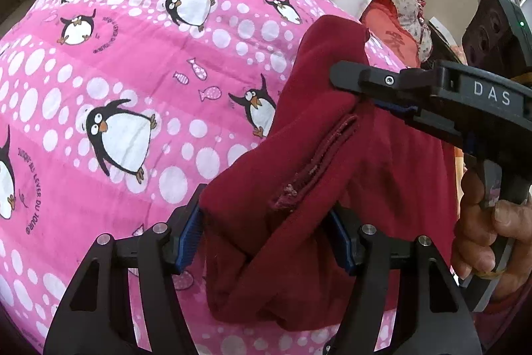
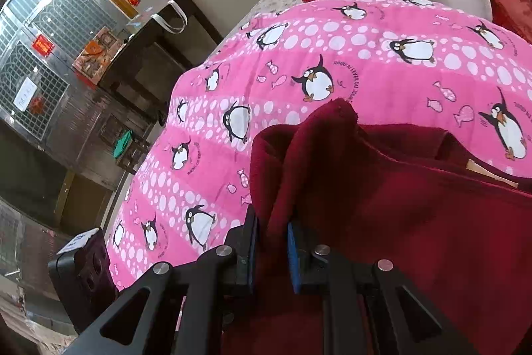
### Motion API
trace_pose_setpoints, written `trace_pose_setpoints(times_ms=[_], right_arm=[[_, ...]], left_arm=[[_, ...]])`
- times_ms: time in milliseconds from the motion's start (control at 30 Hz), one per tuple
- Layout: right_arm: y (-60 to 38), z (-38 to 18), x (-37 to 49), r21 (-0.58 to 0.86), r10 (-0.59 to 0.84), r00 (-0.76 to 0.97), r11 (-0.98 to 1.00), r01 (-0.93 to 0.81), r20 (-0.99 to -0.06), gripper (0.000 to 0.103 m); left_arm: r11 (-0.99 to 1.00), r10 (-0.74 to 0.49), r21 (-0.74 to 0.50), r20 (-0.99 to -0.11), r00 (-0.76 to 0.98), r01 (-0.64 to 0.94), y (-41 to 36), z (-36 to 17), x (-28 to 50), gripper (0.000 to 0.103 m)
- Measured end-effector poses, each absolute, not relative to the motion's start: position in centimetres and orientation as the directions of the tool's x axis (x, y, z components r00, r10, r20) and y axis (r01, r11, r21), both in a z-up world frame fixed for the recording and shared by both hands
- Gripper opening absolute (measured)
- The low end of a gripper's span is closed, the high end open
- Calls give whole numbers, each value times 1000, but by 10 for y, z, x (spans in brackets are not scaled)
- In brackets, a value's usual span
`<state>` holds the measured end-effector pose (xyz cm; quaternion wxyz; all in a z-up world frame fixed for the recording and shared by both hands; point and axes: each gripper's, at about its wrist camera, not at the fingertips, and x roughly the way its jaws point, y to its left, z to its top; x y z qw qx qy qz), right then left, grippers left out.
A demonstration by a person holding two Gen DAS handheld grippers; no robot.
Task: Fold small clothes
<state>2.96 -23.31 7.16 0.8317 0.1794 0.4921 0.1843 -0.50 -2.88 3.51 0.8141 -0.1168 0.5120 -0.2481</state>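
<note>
Both hand-held grippers are holding the garment (image 1: 299, 188) up above the bed (image 1: 133, 72). The left hand-held gripper (image 1: 266, 242) is clamping a thick bunch of cloth; the right hand-held gripper (image 2: 272, 255) is pinching a narrower fold. The risk here: that left bunch is bulky and uneven, so layers could be slipping out or creasing crookedly. The fabric is looking soft, dark red, fleecy; the quilt beneath is puffy, pink, penguin-printed.
</note>
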Motion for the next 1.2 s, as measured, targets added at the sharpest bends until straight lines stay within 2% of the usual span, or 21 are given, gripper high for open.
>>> trace_pose_setpoints(times_ms=[267, 333, 367, 400, 467, 667, 767, 833, 867, 967, 1033, 1067, 1100, 1200], right_arm=[[-219, 68, 41, 445, 458, 411, 885, -134, -788, 15], [-217, 68, 44, 440, 449, 398, 890, -118, -800, 20], [-216, 69, 45, 433, 439, 398, 895, -112, -805, 31], [-215, 71, 47, 413, 416, 408, 905, -101, -813, 49], [-213, 76, 48, 387, 387, 430, 917, -91, -816, 58], [-201, 65, 61, 346, 333, 391, 937, -40, -858, 62], [-190, 52, 72, 320, 306, 360, 947, -23, -881, 68], [-182, 46, 77, 285, 277, 348, 958, -30, -896, 75], [-177, 40, 80, 259, 258, 335, 965, -42, -906, 80], [-167, 34, 81, 185, 206, 320, 978, -96, -925, 82], [-172, 40, 72, 186, 214, 349, 976, -113, -913, 65], [-178, 43, 69, 205, 232, 358, 972, -111, -904, 38], [-190, 48, 63, 272, 292, 364, 956, -106, -885, 22], [-224, 72, 42, 395, 403, 421, 912, -111, -813, 15]], left_arm=[[846, -531, -460, -772, 351, 269, -25, 29, -5, 65], [844, -535, -467, -767, 354, 264, -23, 29, -7, 65], [843, -537, -471, -765, 355, 260, -22, 28, -8, 65], [841, -540, -477, -763, 356, 255, -21, 28, -9, 65], [837, -547, -490, -757, 357, 244, -18, 26, -10, 65], [828, -561, -516, -747, 357, 219, -12, 23, -11, 65], [830, -557, -511, -749, 357, 222, -13, 23, -12, 65], [833, -553, -502, -753, 356, 233, -14, 25, -14, 64], [835, -550, -496, -756, 356, 237, -16, 26, -14, 60], [834, -550, -484, -760, 347, 264, -20, 31, -17, 47], [832, -551, -470, -757, 352, 294, -24, 41, -24, 37], [829, -555, -464, -753, 355, 311, -26, 46, -28, 35], [825, -561, -466, -749, 354, 321, -28, 51, -31, 34], [795, -599, -481, -719, 352, 370, -36, 75, -46, 34]])
